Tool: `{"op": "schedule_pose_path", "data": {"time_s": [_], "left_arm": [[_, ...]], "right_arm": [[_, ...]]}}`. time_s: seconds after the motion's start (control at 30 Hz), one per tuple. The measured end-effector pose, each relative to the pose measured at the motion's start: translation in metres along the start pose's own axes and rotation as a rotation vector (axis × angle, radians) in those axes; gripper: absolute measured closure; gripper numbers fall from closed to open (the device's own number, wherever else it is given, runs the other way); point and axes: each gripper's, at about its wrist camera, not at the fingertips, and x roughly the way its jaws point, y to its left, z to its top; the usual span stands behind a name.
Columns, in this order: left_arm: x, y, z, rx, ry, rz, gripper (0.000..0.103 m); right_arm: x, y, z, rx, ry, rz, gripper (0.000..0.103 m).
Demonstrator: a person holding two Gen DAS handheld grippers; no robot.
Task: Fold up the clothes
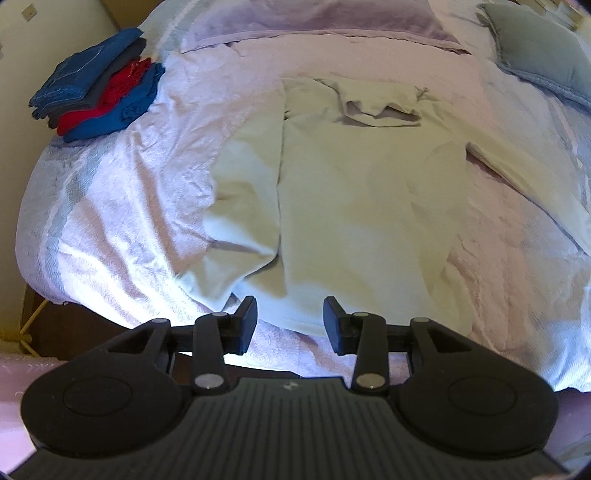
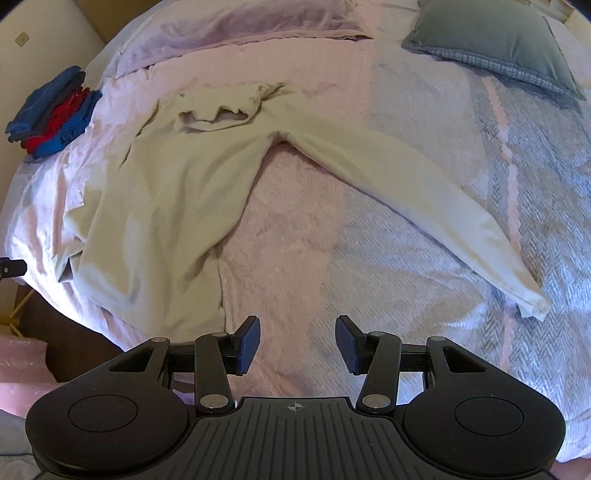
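A cream long-sleeved shirt (image 1: 351,206) lies flat on the pink bedspread (image 1: 140,192), collar toward the pillows. Its left sleeve (image 1: 243,184) is folded along the body. In the right wrist view the shirt (image 2: 177,192) has its other sleeve (image 2: 406,192) stretched out to the right, cuff (image 2: 535,302) near the bed's front. My left gripper (image 1: 290,306) hangs open just above the shirt's hem, with nothing between its fingers. My right gripper (image 2: 297,325) is open over bare bedspread (image 2: 295,240), between the shirt's body and the stretched sleeve, and holds nothing.
A stack of folded blue, grey and red clothes (image 1: 96,85) sits at the bed's far left corner, also seen as a stack (image 2: 51,114) in the right wrist view. A grey pillow (image 2: 487,37) lies at the far right, a lilac pillow (image 1: 314,18) at the head. The bed's edge drops off at the left.
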Motion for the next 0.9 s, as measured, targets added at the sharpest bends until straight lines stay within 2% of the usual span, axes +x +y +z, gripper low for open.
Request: {"op": "schedule_pose_path", "data": {"time_s": [0.3,0.43,0.53,0.7,0.8,0.9], "left_arm": [[-0.003,-0.005,0.0,0.02,-0.029,-0.021,0.067],[0.001,0.009,-0.015,0.023,-0.055,-0.048,0.064],[0.014,0.026,-0.033,0.055,-0.079,-0.024,0.064],[0.061,0.04,-0.051,0.189,-0.091,0.075,0.062],[0.106,0.04,-0.054,0.336,-0.084,0.161,0.062],[0.152,0.045,-0.052,0.466,-0.055,0.187,0.062]], "right_arm": [[-0.006,0.003,0.003,-0.006,-0.024,0.002,0.054],[-0.003,0.008,0.007,-0.014,-0.027,0.002,0.054],[0.004,0.014,0.009,-0.02,-0.018,0.002,0.054],[0.028,0.026,0.009,-0.016,0.042,-0.021,0.054],[0.045,0.037,0.01,-0.005,0.086,-0.048,0.054],[0.058,0.05,0.013,0.002,0.122,-0.068,0.054]]}}
